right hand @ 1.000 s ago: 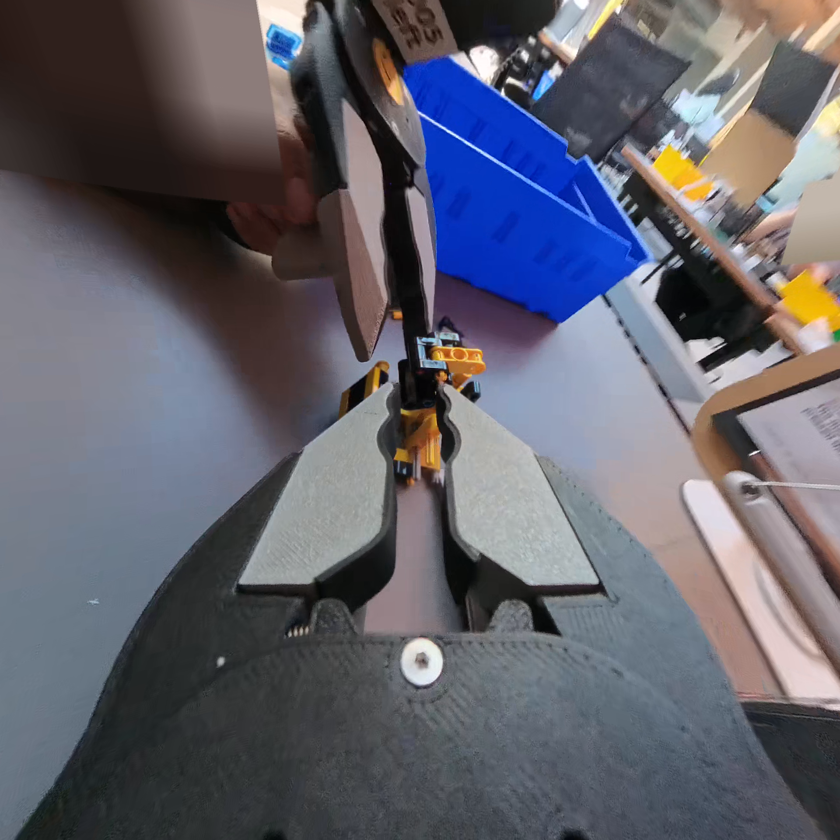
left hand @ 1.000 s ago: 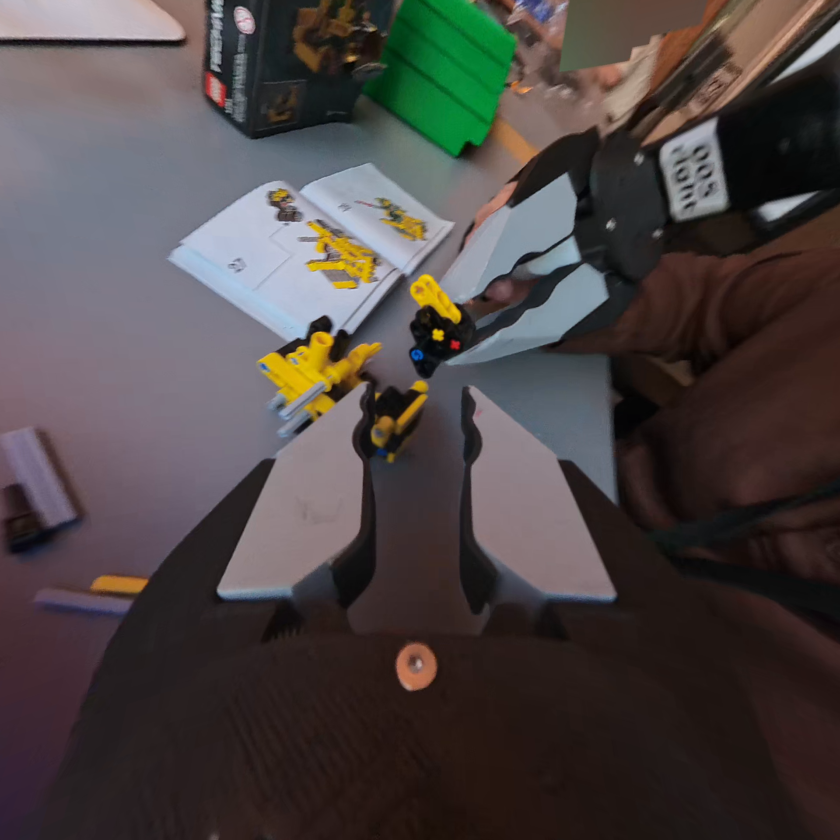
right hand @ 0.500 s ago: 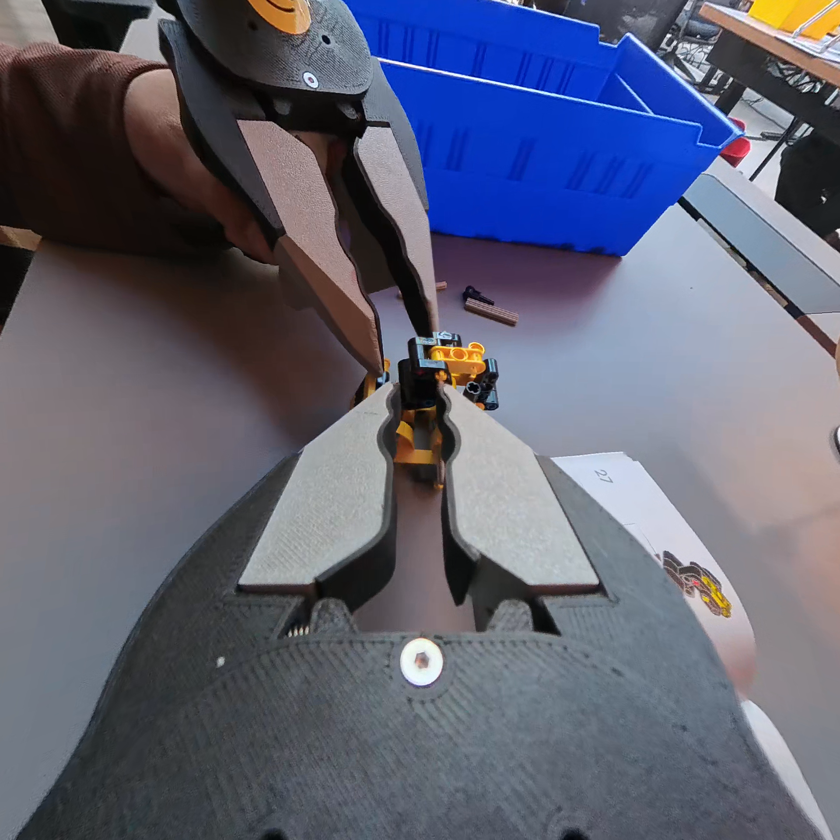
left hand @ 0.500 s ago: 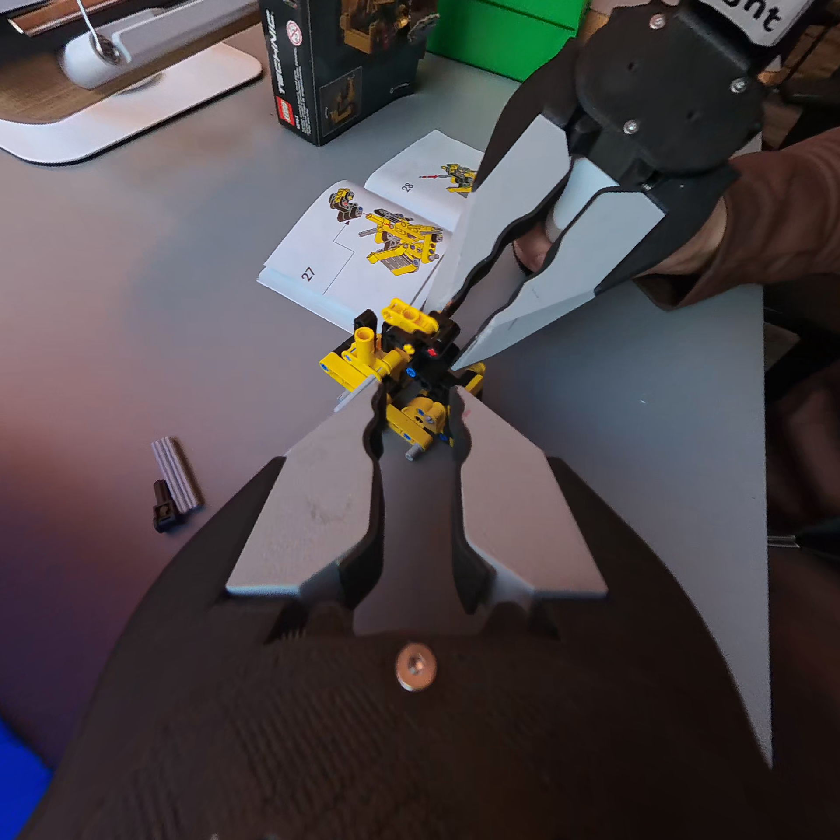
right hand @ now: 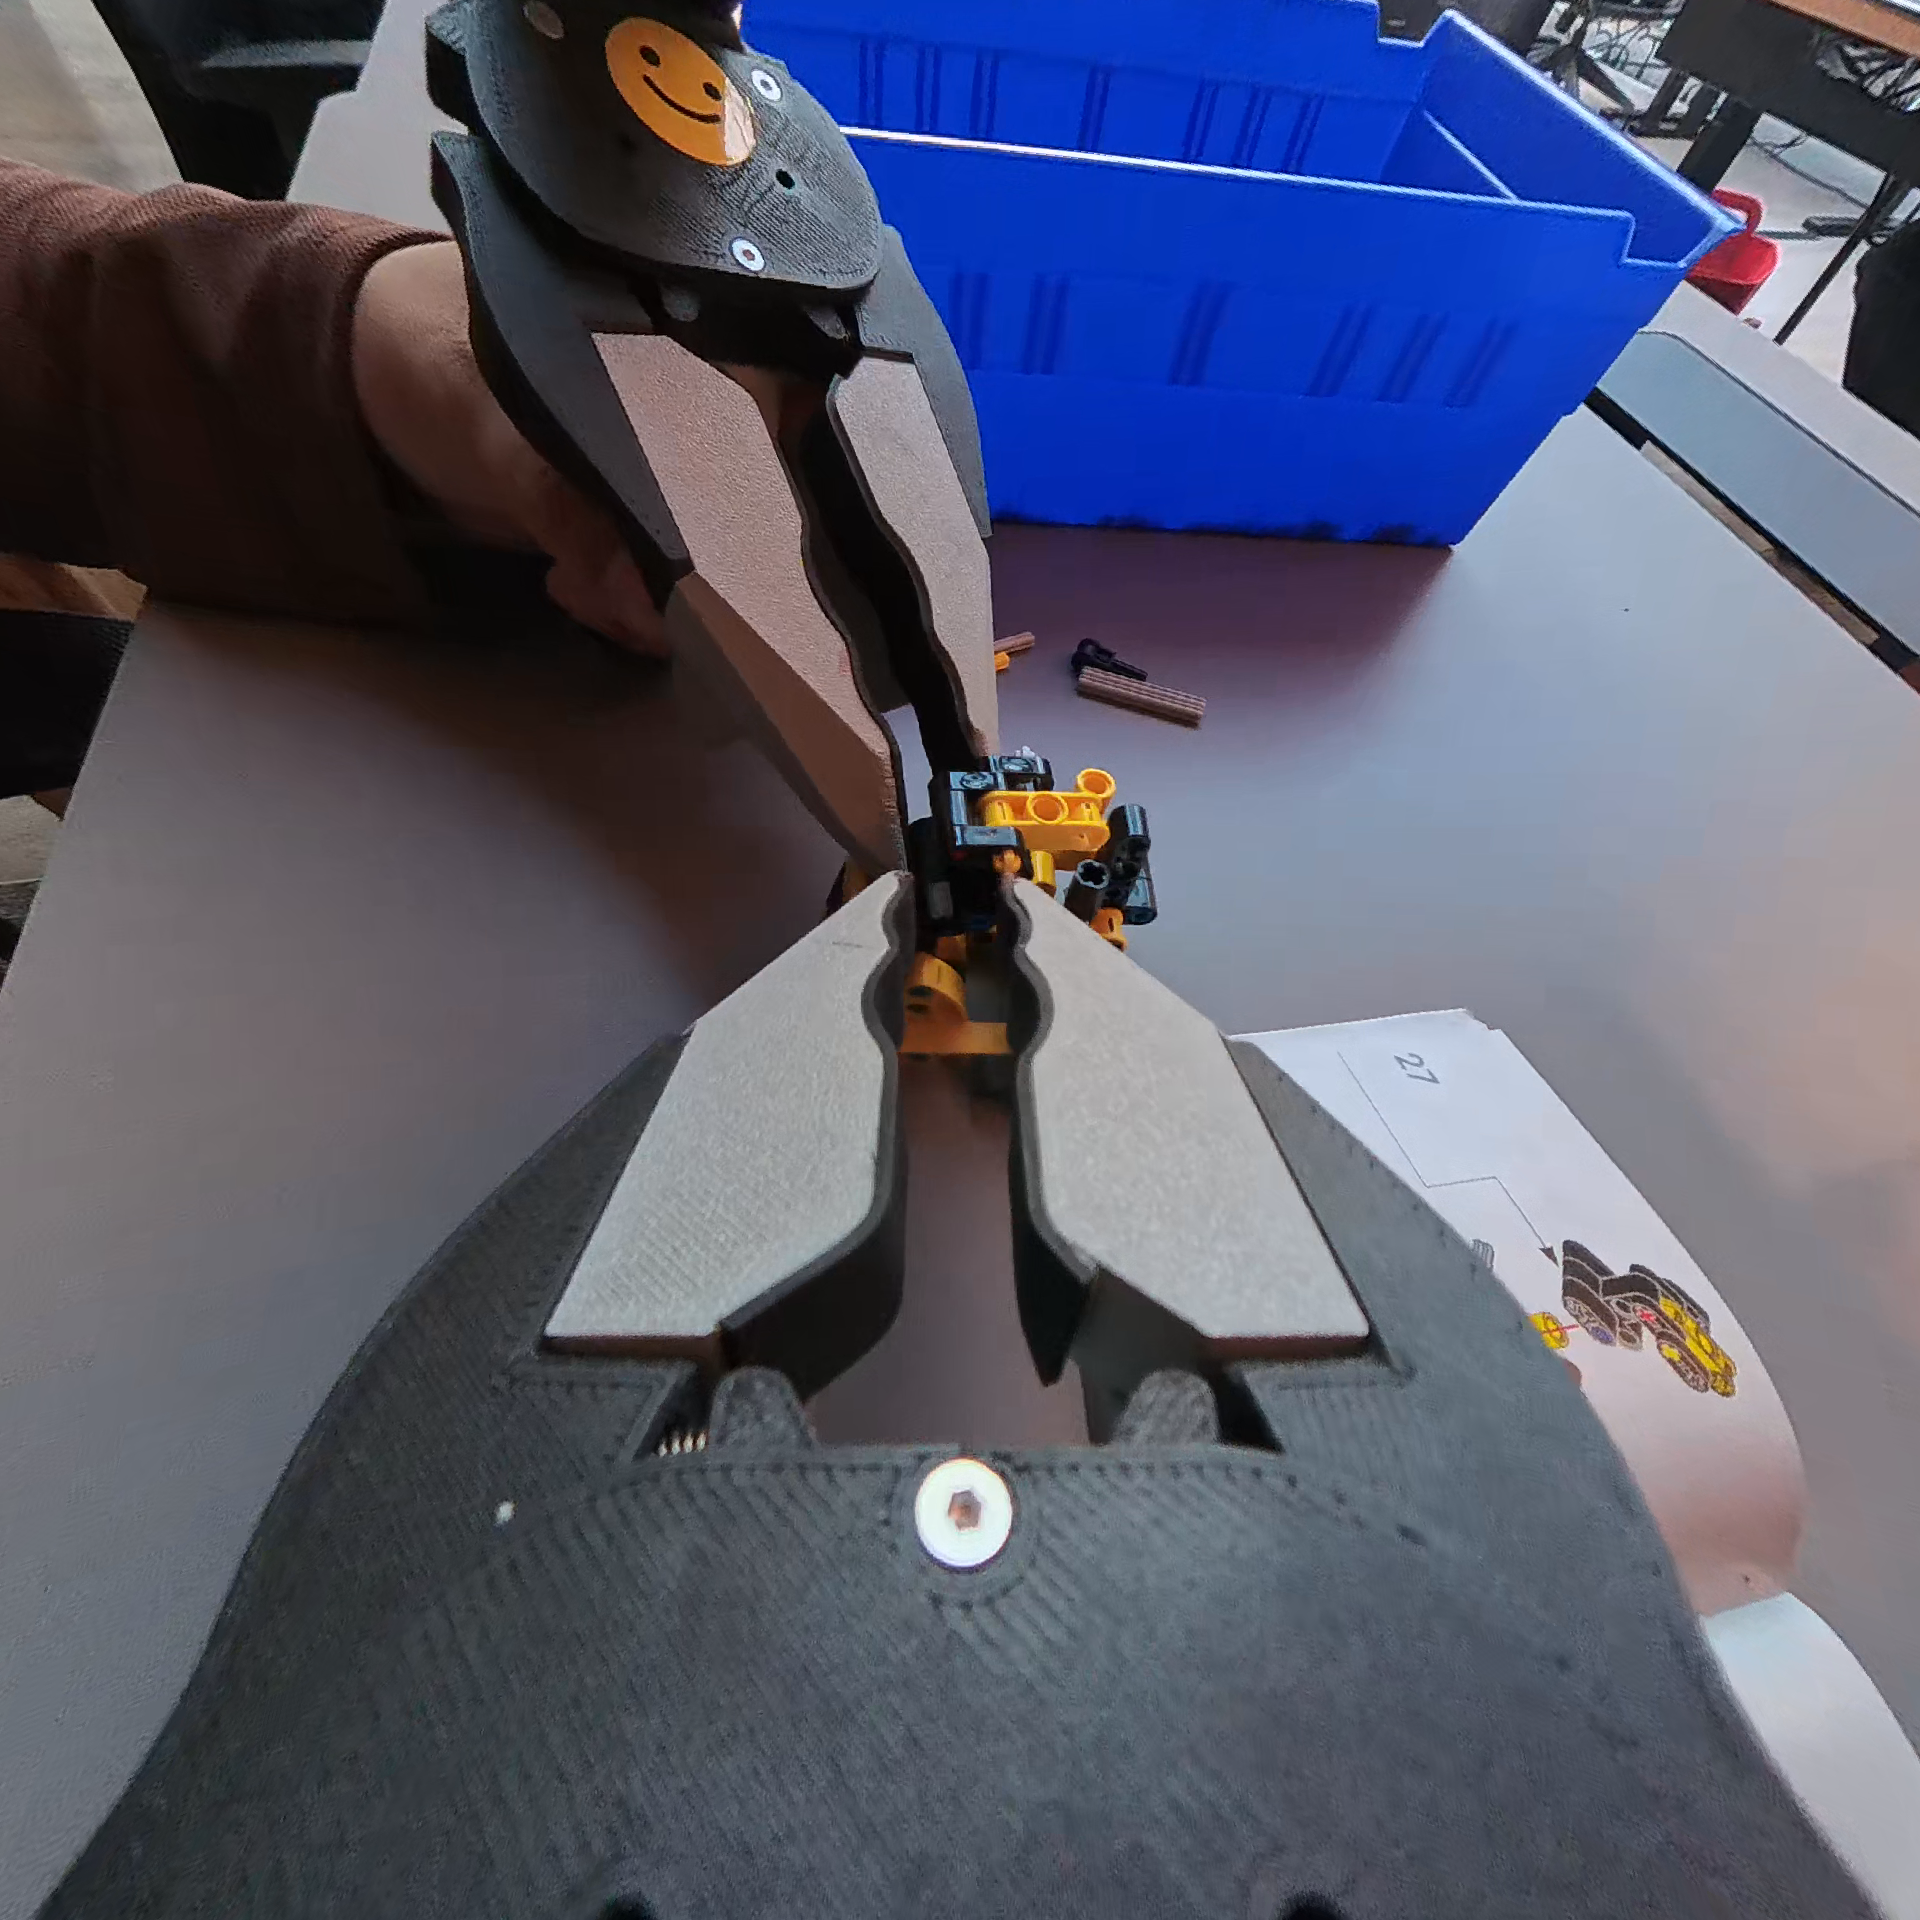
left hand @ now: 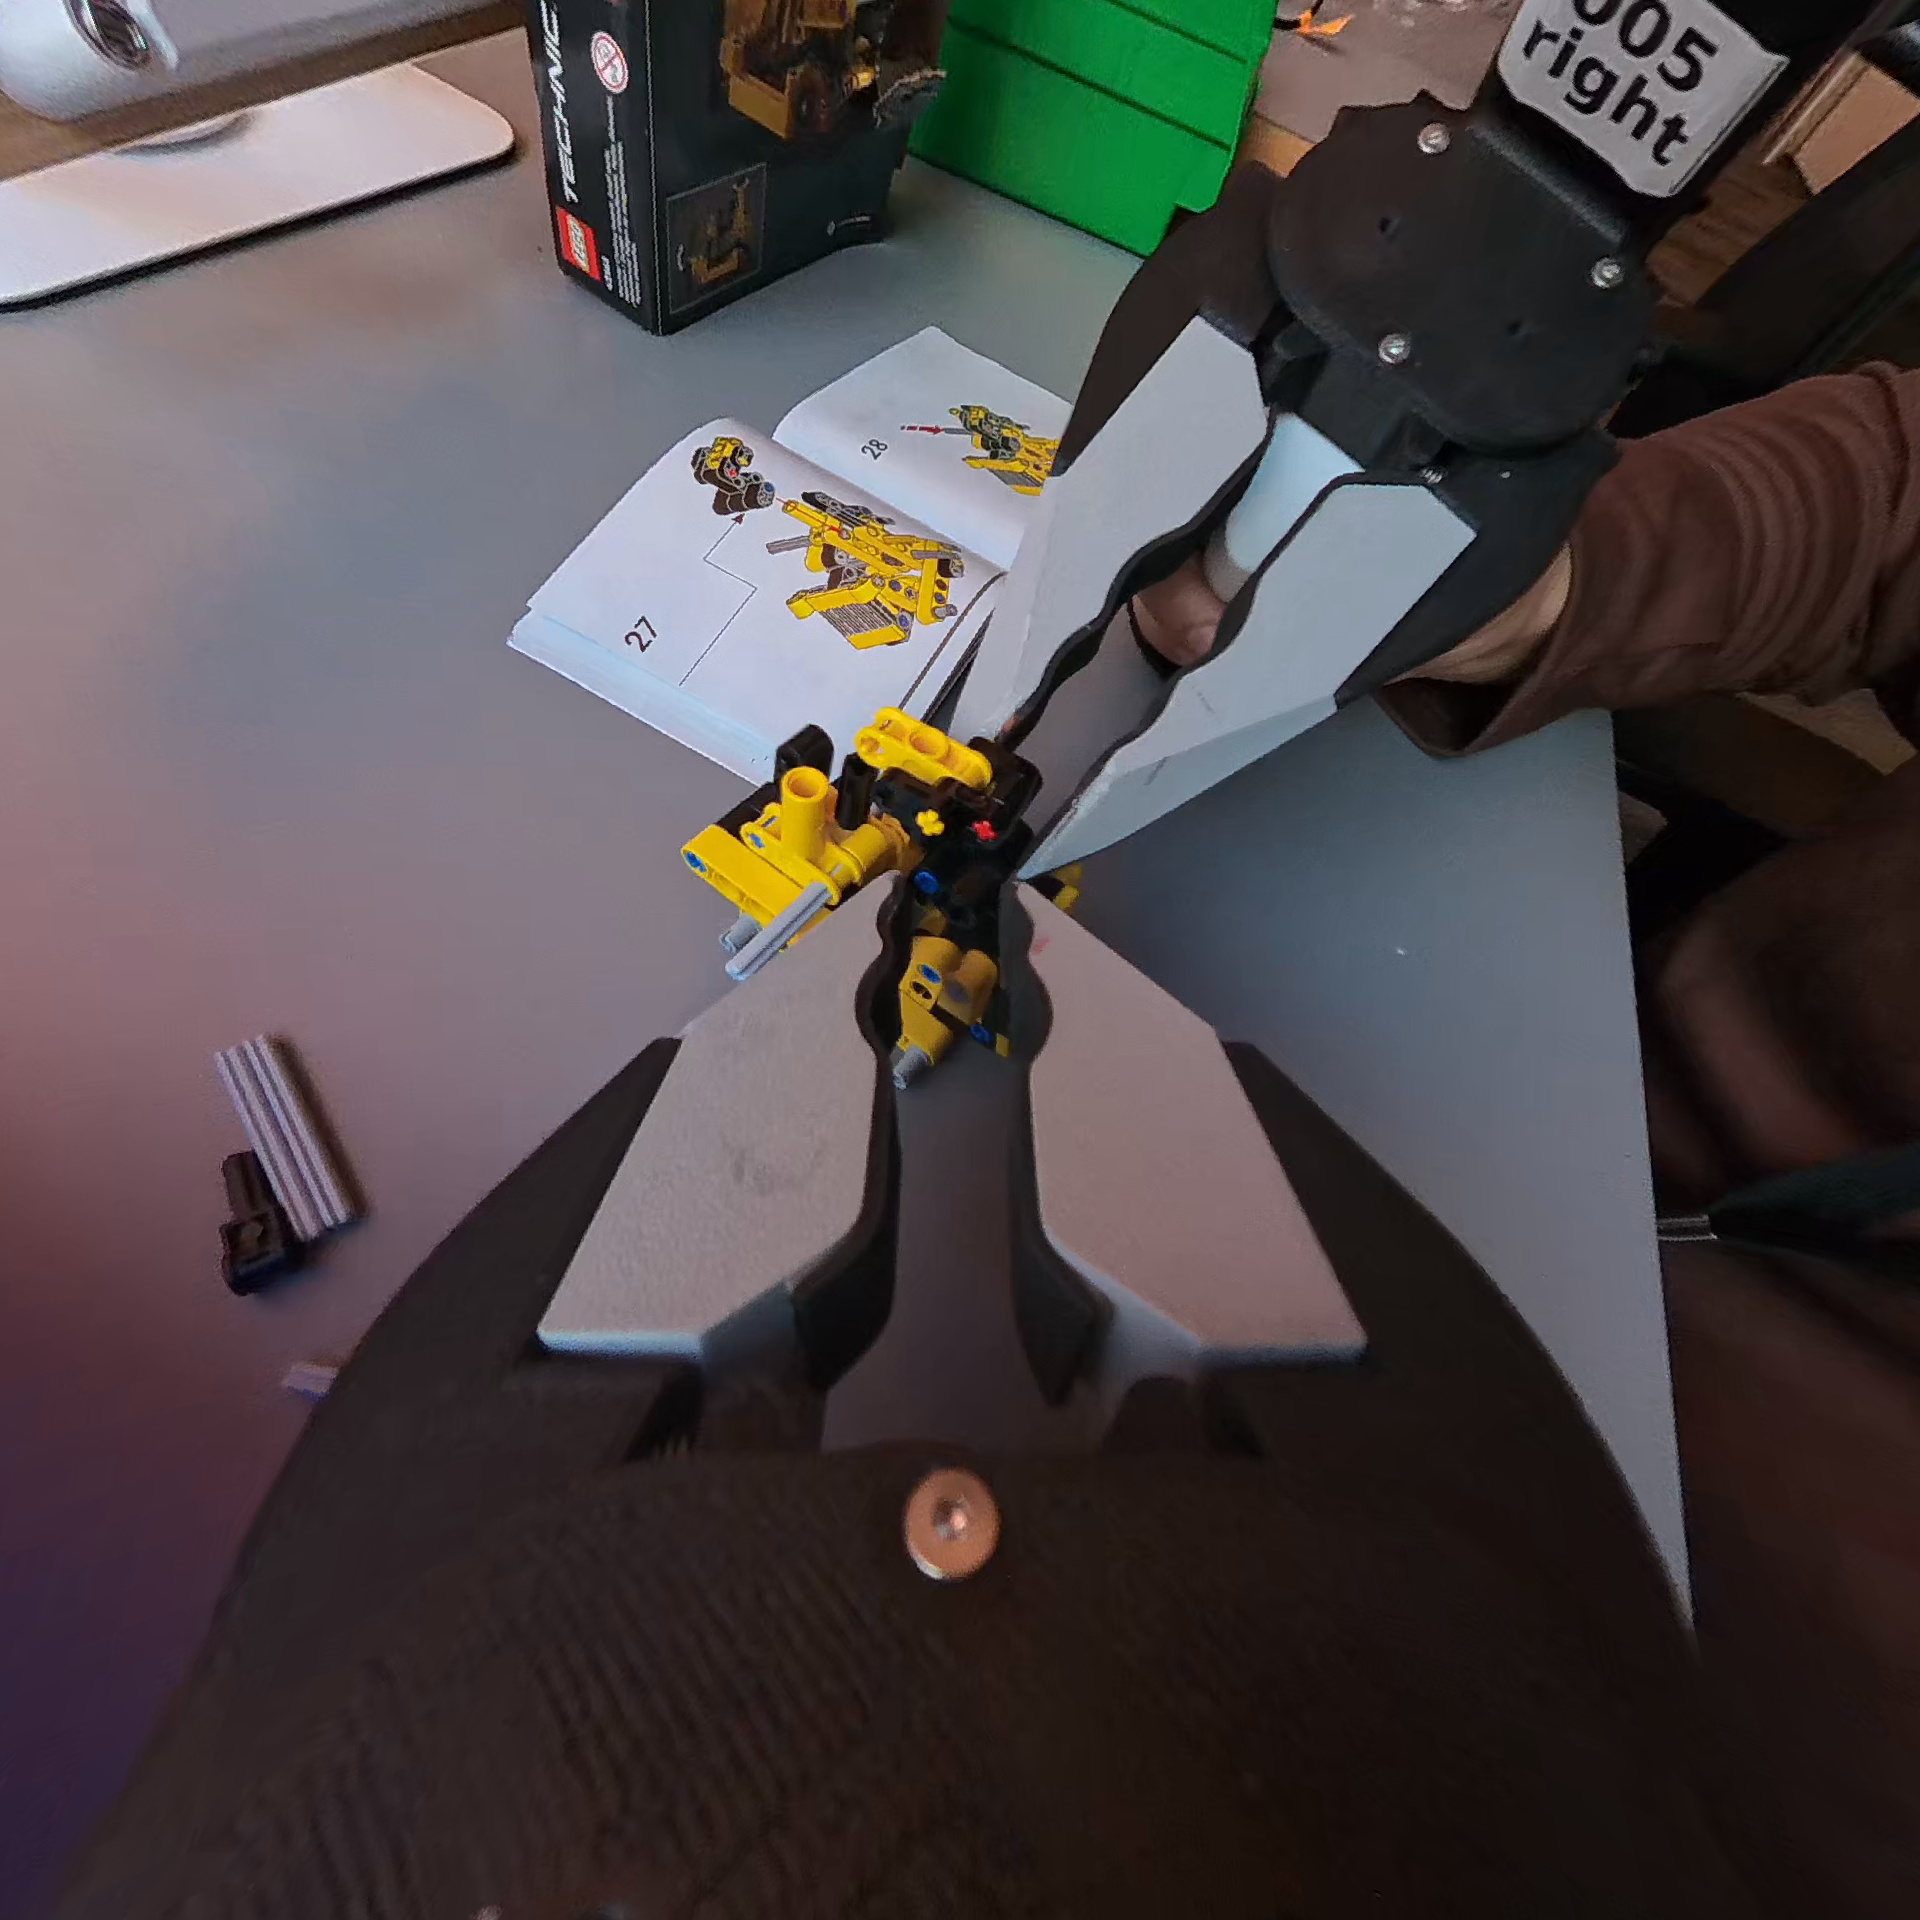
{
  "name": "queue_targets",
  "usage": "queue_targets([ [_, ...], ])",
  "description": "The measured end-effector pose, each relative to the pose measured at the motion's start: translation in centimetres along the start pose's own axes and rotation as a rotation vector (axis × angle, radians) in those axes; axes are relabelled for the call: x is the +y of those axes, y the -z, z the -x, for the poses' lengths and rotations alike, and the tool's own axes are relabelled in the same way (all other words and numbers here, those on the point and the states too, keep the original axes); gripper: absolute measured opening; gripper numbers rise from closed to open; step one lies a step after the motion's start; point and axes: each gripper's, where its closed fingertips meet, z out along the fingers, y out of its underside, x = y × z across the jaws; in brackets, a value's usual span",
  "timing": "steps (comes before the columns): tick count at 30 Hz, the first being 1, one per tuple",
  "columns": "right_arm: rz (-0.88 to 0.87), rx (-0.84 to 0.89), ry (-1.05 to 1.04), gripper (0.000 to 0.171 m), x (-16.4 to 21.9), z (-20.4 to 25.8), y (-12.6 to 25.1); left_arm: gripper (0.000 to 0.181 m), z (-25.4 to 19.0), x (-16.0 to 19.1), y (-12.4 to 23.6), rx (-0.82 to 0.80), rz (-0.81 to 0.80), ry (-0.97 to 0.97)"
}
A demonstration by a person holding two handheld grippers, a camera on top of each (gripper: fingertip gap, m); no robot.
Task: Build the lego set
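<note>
A yellow and black lego model (left hand: pixel 790 852) lies on the grey table (left hand: pixel 416 623). My left gripper (left hand: pixel 951 904) is shut on its near yellow and black section (left hand: pixel 951 977). My right gripper (right hand: pixel 956 888) comes in from the far right in the left wrist view (left hand: pixel 1018 831). It is shut on a black sub-assembly (right hand: pixel 966 831) topped by a yellow beam (right hand: pixel 1044 808), pressed against the model right at my left fingertips (right hand: pixel 883 821). The joint between the parts is hidden by the fingers.
An open instruction booklet (left hand: pixel 748 582) lies just behind the model, with the black set box (left hand: pixel 707 156) and a green bin (left hand: pixel 1070 114) beyond. A grey ribbed piece (left hand: pixel 286 1132) and a black connector (left hand: pixel 249 1236) lie left. A blue bin (right hand: pixel 1247 312) stands behind. The table edge (left hand: pixel 1631 1039) is close on the right. The grippers are tip to tip, or close to it. The grey ribbed piece (left hand: pixel 286 1132) is about 12 cm from both grippers' fingertips. Look for it in the right wrist view (right hand: pixel 1141 693) too.
My left gripper has moved forward and closed on the model's yellow and black section. My right gripper has brought the black sub-assembly down from the air onto the model.
</note>
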Motion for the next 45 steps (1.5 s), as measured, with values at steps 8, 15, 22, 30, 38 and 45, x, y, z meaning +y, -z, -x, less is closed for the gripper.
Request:
queue_targets([
  [8,0.027,0.022,0.023,0.018,0.6,-0.5,0.3,0.012,0.2,0.0,-0.1,0.027,0.004,0.031],
  [15,0.044,-0.036,0.084,0.024,1.5,-1.6,1.1,0.012,0.3,-0.1,-0.3,0.063,0.01,0.067],
  [22,0.072,-0.22,0.17,0.035,2.1,-1.4,0.5,0.011,0.7,-0.3,-0.5,0.08,0.01,0.104],
  [30,0.065,-0.227,0.163,0.026,1.7,-1.8,-0.3,0.012,0.8,-0.4,-0.9,0.092,0.01,0.165],
  [38,0.072,-0.18,0.159,0.03,1.7,-2.3,-0.5,0.012,1.2,-0.5,-1.0,0.081,0.007,0.211],
  [45,0.075,-0.167,0.164,0.024,1.8,-2.3,-0.5,0.012,1.5,-0.6,-1.1,0.072,0.003,0.28],
])
